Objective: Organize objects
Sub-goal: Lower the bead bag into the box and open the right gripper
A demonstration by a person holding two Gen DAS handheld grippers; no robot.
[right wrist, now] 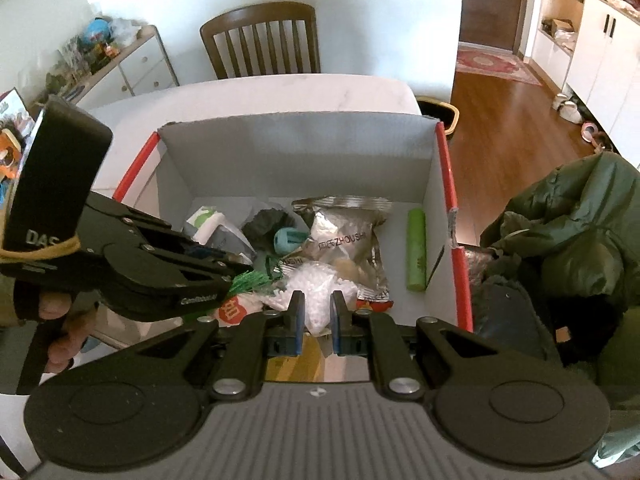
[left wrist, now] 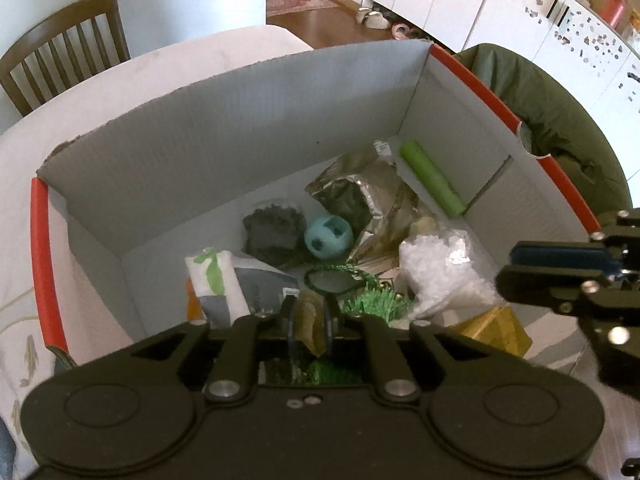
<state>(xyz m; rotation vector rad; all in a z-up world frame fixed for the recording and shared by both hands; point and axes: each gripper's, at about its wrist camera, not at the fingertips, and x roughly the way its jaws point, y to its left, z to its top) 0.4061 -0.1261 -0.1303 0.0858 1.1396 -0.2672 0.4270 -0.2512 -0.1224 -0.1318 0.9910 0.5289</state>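
A white cardboard box [left wrist: 224,152] w/ red edge trim is sitting on a pale tabletop [right wrist: 280,92], open at the top and holding a jumble of things.

Left tongs [left wrist: 310,330] are hovering over the near side of the box, jaws only a narrow gap apart, gripping a small brownish-gold packet [left wrist: 309,320] between the pads. In the right wrist view the left tongs [right wrist: 236,268] are reaching in from the left, a hand [right wrist: 56,328] wrapping the handle.

Right tongs [right wrist: 317,320] are hanging over the near edge of the box, jaws partly open w/ nothing between them; a clear bag of white bits [right wrist: 308,284] is lying just below and beyond the tips. In the left wrist view the right tongs [left wrist: 516,272] are showing at the right edge, side-on, opening hard to judge there.

Inside the box: a green cylinder [left wrist: 430,178] is lying along the right wall, a crumpled silver foil bag [left wrist: 360,192] near the back middle, a teal ball [left wrist: 329,237] touching a dark grey lump [left wrist: 274,232] beside it, a white-and-green pack [left wrist: 214,276] at the left, a green cord loop [left wrist: 332,276] and green grass-like tuft [left wrist: 376,304] toward the front, a yellow-gold wrapped item [left wrist: 496,328] at front right.

Outside: a wooden chair [right wrist: 262,40] is standing behind the tabletop, an olive green jacket [right wrist: 580,220] is lying right of the box.
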